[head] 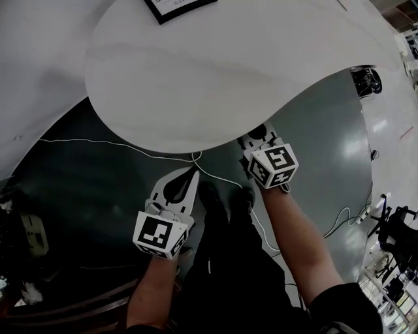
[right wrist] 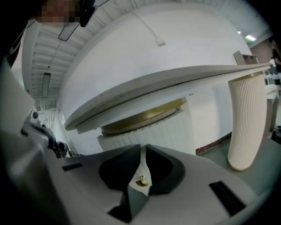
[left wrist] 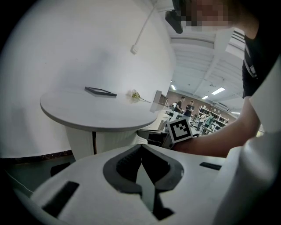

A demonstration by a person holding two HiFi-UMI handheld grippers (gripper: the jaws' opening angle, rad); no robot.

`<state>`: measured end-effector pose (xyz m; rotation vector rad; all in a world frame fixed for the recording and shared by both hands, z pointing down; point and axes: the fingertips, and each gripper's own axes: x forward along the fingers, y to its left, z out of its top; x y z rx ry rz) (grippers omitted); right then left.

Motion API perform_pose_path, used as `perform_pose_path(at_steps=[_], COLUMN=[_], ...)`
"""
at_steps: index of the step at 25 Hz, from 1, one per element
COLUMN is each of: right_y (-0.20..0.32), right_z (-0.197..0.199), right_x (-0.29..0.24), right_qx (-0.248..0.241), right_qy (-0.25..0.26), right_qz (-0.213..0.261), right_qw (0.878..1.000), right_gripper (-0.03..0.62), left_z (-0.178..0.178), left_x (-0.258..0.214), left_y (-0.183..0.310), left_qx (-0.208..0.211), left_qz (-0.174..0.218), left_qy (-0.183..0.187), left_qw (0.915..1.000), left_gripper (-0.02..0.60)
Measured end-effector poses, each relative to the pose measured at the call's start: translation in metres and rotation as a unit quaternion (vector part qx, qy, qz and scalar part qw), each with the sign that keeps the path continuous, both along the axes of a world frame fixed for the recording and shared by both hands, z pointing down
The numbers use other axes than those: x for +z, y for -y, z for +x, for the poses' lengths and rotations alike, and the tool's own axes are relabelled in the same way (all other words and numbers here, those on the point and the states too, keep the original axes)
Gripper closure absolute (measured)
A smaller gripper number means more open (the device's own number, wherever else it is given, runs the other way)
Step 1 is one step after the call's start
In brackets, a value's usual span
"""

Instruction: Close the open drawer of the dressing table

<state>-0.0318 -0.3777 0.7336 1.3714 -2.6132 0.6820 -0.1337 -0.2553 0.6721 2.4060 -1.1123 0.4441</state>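
The white round dressing table fills the top of the head view. Under its top, the right gripper view shows the ribbed white drawer with its gold rim showing. My right gripper reaches under the table edge with its jaws shut, close to the drawer front. A small gold knob shows through the slit behind the right gripper tips. My left gripper hangs lower over the dark floor, apart from the table, shut and holding nothing.
A black frame and a flower sprig lie on the tabletop. A ribbed white leg stands right of the drawer. A white cable runs across the dark floor. The person's legs are below the grippers.
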Motion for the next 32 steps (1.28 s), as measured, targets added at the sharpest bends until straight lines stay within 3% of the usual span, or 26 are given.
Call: perform_pose_path(at_steps=[6,11,16,20,26,32], right_y=[0.011,0.005,-0.072,-0.152,-0.187,-0.183], right_z=[-0.006,-0.003,0.023,0.032,0.031,0.044], right_x=[0.003,0.012,0.023,-0.028,-0.149,-0.251], right_qx=[0.027,0.028,0.049,0.014,-0.034,0.007], right_qy=[0.041,0.009,-0.021,-0.05,-0.094,-0.085], right_qz=[-0.008,-0.045,-0.127,-0.156,-0.087,-0.012], right_qw=[0.999,0.999,0.99,0.986,0.991,0.996], right_gripper=[0.559,0.574,0.58,0.588,0.589,0.589], left_z=[-0.011,-0.018,-0.037,-0.052,-0.065,-0.065], left_x=[-0.011,-0.043,-0.103,-0.159,-0.223,-0.241], left_y=[-0.012,-0.018,-0.015,-0.019,-0.032,-0.045], left_qx=[0.008,0.01,-0.023,-0.021,0.0,0.001], left_qz=[0.001,0.017,0.036,0.047,0.071,0.075], left_qy=[0.01,0.017,-0.004,-0.016,-0.031,-0.045], left_qw=[0.9999,0.9996,0.9991,0.9986,0.997,0.9962], left_gripper=[0.575,0.575,0.575,0.575,0.575,0.575])
